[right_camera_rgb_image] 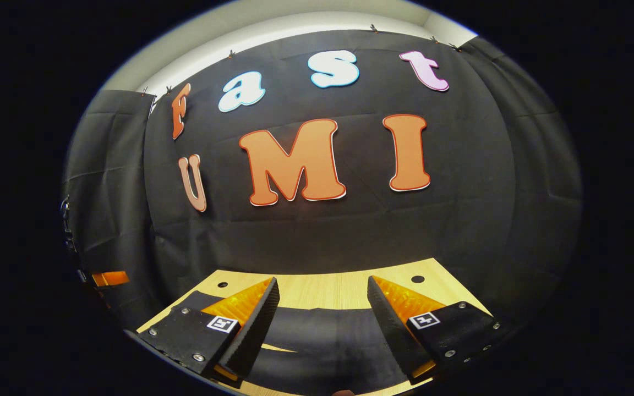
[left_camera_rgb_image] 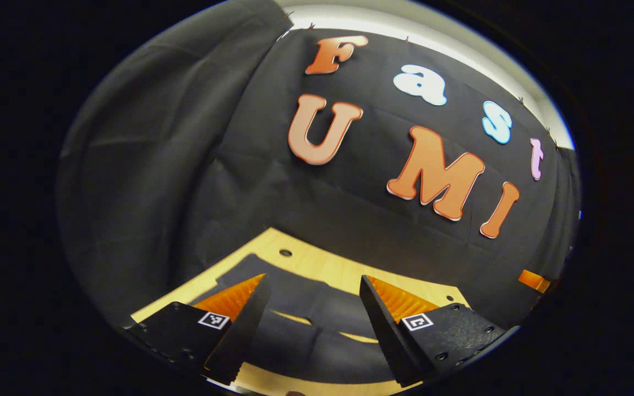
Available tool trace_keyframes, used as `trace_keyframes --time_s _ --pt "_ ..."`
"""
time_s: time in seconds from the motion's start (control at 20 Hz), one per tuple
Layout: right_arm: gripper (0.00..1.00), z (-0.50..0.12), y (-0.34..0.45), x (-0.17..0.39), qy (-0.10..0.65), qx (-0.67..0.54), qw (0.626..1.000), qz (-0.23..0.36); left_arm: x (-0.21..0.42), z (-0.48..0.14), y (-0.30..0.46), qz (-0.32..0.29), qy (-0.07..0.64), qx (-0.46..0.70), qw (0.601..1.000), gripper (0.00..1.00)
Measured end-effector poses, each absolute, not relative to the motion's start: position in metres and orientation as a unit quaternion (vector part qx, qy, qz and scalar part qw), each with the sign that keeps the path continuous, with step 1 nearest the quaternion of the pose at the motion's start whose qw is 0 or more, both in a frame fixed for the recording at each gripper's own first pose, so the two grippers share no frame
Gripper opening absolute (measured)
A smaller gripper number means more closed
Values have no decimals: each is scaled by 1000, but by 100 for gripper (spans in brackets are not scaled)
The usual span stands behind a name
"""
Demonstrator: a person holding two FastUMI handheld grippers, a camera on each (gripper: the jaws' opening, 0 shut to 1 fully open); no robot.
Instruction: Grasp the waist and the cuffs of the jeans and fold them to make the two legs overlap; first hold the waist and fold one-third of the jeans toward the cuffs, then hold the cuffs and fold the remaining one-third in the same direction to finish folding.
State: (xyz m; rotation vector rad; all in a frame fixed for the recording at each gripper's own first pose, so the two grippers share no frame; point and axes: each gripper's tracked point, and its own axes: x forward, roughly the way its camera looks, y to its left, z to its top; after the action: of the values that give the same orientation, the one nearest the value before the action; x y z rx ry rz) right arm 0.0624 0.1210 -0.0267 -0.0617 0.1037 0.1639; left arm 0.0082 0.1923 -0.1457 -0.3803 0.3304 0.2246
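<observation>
You hadn't grabbed anything, both left gripper and right gripper jaws wide apart over the dark jeans flat on the wooden table, so I'd guess waist and cuffs came next.

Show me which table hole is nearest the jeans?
Right gripper view's left hole: the jeans nearly reach it; the right hole sits on bare wood.

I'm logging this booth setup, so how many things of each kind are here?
Jeans, dark, lying on the table: 1
Wooden table: 1
Hand-held grippers, both open: 2, the left hand-held gripper and the right hand-held gripper
Total: 4
</observation>
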Motion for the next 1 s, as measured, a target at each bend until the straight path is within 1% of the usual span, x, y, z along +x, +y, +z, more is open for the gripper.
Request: trace_keyframes --time_s 0.05,0.1,0.15,0.2,0.25,0.35,0.4,0.5,0.55,0.6,0.65,0.75,0.85,1.0 --pt "97 -30 123 64 59 -27 994 85 5 -164 195 116 180 -212 953 98" --pt "100 -32 125 65 65 -20 994 89 1 -179 195 119 192 -241 944 98" --pt "97 -32 126 66 67 -13 993 92 -3 -193 197 126 203 -267 934 98" --pt "97 -32 123 68 69 -9 993 91 -9 -211 200 138 216 -295 921 98" --pt "100 -34 121 71 73 -9 993 89 -15 -229 202 150 233 -325 904 98" --pt "100 -39 118 73 80 -9 993 85 -24 -266 209 175 256 -374 874 98" --pt "97 -41 117 74 85 -5 993 87 -31 -281 212 186 267 -393 860 98" --pt "97 -50 114 74 100 1 991 88 -41 -312 214 207 286 -429 832 98" --pt "97 -53 110 75 106 5 991 86 -44 -326 216 217 293 -452 814 95" --pt "97 -55 108 76 110 8 990 84 -48 -340 219 231 295 -479 794 100" --pt "97 -57 106 75 115 13 990 83 -52 -354 221 245 298 -507 771 98" --pt "98 -61 101 78 124 24 989 80 -59 -380 227 273 306 -542 733 98" --pt "97 -61 96 79 129 31 988 75 -67 -402 232 299 312 -548 716 98" --pt "97 -64 87 81 137 39 988 67 -73 -415 241 311 317 -551 707 98"
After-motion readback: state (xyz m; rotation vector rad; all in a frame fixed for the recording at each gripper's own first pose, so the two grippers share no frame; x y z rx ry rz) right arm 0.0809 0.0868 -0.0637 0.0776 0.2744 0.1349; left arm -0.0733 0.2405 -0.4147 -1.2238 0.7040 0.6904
